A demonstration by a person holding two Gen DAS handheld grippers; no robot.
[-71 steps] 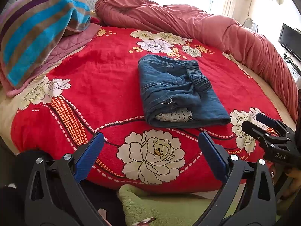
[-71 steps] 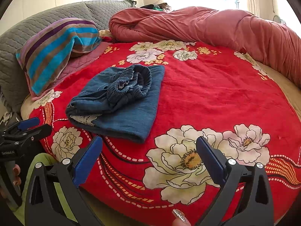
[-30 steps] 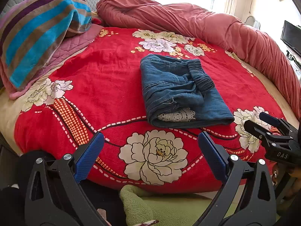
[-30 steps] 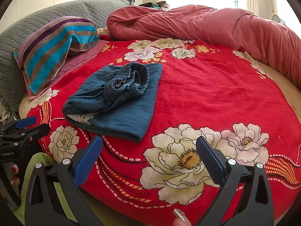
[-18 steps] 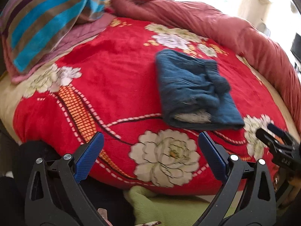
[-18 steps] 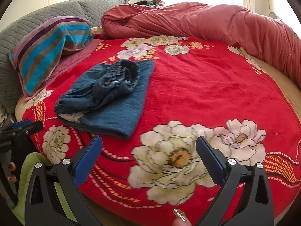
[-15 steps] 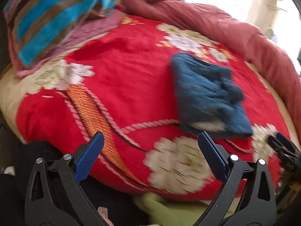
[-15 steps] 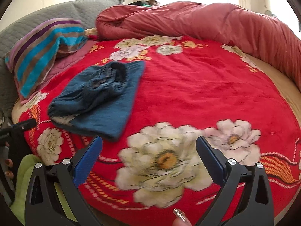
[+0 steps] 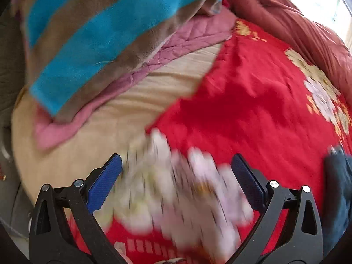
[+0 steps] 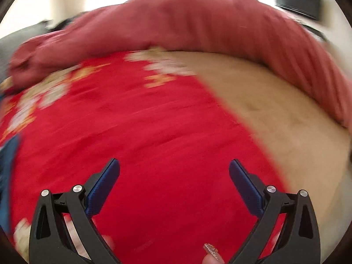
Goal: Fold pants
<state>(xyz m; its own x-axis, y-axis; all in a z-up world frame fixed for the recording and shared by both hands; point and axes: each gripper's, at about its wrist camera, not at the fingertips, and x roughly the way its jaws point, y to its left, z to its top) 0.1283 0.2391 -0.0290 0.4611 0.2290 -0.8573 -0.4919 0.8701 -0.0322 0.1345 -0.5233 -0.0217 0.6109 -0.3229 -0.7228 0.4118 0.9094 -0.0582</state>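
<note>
Both tongs are spread wide and hold nothing. From the left gripper (image 9: pixel 176 169) the folded pants (image 9: pixel 337 198) sit off at three o'clock on the red bedspread (image 9: pixel 253 110); from the right gripper (image 10: pixel 173 173) they show blurred at nine o'clock (image 10: pixel 7 165).

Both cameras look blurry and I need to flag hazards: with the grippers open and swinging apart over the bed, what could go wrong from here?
The folded pants sit at the frame edge, so either open gripper, left or right, could lose track of them. The left gripper points toward the striped blanket and might snag it.
</note>
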